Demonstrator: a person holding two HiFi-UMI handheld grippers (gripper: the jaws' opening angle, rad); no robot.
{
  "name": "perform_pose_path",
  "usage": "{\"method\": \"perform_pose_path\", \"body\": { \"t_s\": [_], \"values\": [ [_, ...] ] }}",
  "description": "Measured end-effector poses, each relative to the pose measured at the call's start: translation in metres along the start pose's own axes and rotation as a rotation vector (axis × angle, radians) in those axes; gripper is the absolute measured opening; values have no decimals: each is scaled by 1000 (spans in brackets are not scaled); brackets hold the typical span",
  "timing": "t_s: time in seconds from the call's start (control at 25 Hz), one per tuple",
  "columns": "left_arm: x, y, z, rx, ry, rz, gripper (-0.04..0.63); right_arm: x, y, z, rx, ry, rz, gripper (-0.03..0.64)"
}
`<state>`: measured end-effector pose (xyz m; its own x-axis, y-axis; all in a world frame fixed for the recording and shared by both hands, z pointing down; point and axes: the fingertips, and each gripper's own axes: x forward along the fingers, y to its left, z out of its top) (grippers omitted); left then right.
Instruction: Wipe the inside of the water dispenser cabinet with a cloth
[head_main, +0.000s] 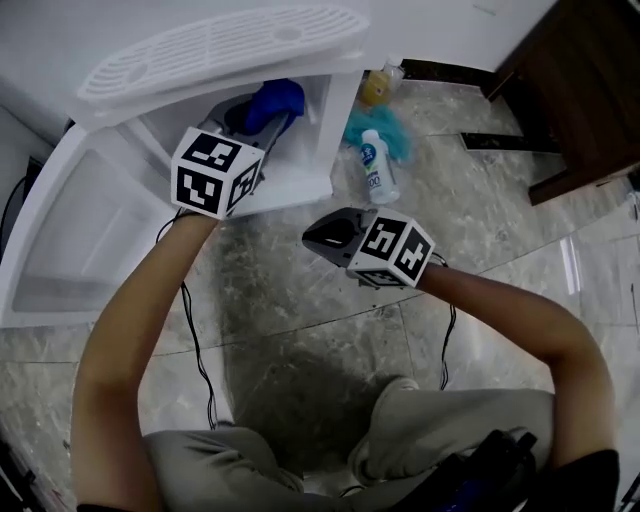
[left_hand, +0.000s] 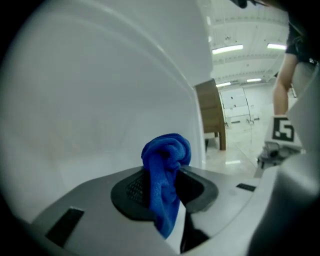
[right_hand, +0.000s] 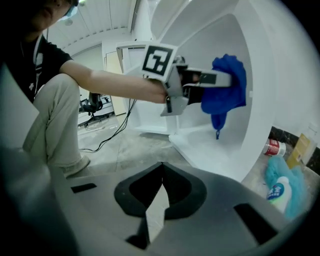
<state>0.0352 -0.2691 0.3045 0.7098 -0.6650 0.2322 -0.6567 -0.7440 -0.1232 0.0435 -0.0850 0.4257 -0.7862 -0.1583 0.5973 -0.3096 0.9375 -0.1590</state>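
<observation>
Left forearm stretched up-frame, left gripper (head_main: 252, 122) inside cabinet (head_main: 338, 120) at upper centre, clamped on blue cloth (head_main: 277, 101). Right gripper (head_main: 318, 237) clenched empty, mid-frame over floor (head_main: 300, 320), just clear of cabinet's front edge.

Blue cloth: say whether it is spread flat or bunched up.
Bunched up. The blue cloth sits as a crumpled wad clamped in the left gripper, one tail hanging down.

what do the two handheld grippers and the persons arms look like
The left gripper and right gripper are grey plastic shells with dark fingers. Each carries a white cube of black square markers, and a thin black cable trails from each. Forearms are bare below a black short sleeve.
</observation>
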Motion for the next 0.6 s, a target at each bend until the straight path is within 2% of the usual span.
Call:
{"method": "perform_pose_path", "body": {
  "t_s": [0.12,0.2,0.36,0.6],
  "values": [
    [-36,-24,-40,65,126,-88,110,2,-3,15,1,-20,-23,-2],
    [-63,-41,-58,78,180,-157,110,2,-6,26,-18,-33,-48,-2],
    [-114,-63,-88,67,263,-238,110,10,-9,41,-53,-30,-76,-2],
    [-158,-73,-127,50,394,-340,110,29,8,60,-133,3,-49,-2]
  ]
}}
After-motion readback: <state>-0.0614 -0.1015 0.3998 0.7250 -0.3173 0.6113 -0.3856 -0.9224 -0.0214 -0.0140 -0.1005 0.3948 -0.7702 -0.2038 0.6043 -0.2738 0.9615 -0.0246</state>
